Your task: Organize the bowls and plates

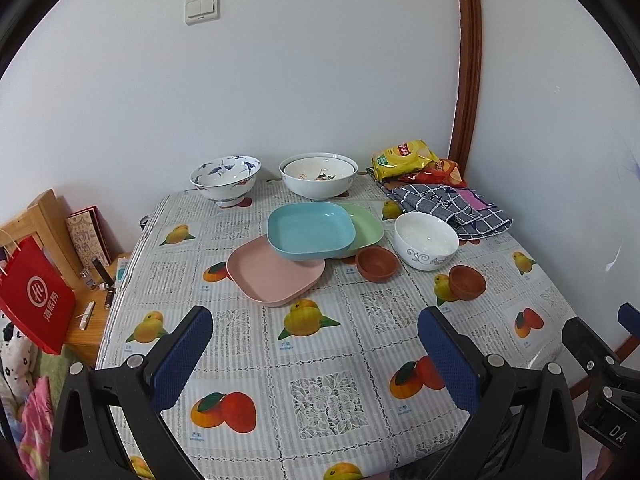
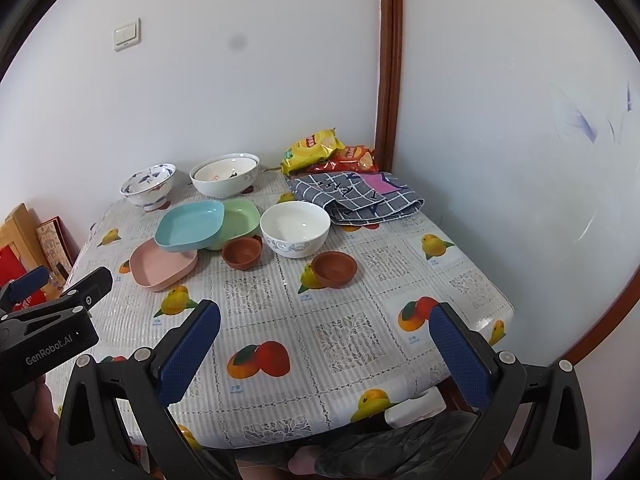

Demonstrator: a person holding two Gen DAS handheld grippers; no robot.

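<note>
Three square plates overlap mid-table: a blue plate (image 1: 310,230) (image 2: 190,226) lies on top of a pink plate (image 1: 272,276) (image 2: 160,266) and a green plate (image 1: 362,226) (image 2: 240,216). Two small brown bowls (image 1: 377,263) (image 1: 467,282) sit right of them, behind which stands a white bowl (image 1: 426,240) (image 2: 295,229). At the back stand a blue-patterned bowl (image 1: 225,178) and a large white bowl (image 1: 318,176) with another nested inside. My left gripper (image 1: 316,330) and right gripper (image 2: 326,324) hover open and empty over the table's near part.
A checked cloth (image 1: 452,208) and snack bags (image 1: 404,158) fill the back right corner by the wall. The tablecloth (image 1: 320,360) has a fruit print. Left of the table stand a wooden stand (image 1: 86,316) with small items and a red bag (image 1: 36,292).
</note>
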